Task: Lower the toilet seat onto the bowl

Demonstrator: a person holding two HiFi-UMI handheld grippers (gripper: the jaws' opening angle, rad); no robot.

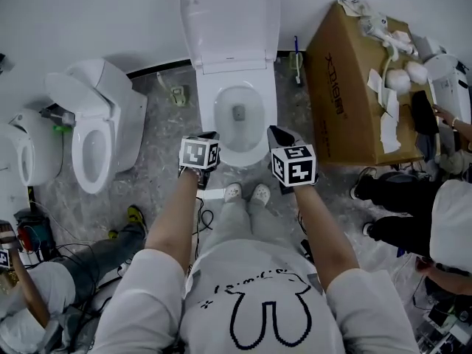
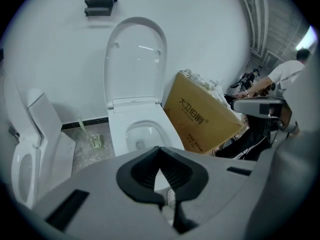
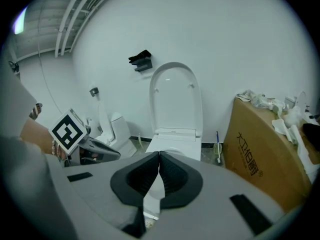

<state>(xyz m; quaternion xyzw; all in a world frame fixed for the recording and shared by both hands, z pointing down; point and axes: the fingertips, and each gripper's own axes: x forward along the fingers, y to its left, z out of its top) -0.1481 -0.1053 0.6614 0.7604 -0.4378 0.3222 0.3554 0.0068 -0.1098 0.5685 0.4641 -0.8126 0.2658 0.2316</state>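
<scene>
Seat: the toilet seat (image 1: 230, 22) stands upright against the wall at the floor's far edge, above the open bowl (image 1: 209, 127).
Left gripper: the left gripper (image 2: 160, 160) is clenched on nothing, near the bowl's front rim.
Right gripper: the right gripper (image 3: 159, 158) is likewise clenched and empty.
Technique: hook the seat's top edge with a closed tip, tip it forward, and support it down slowly, probably to avoid a slam.
</scene>
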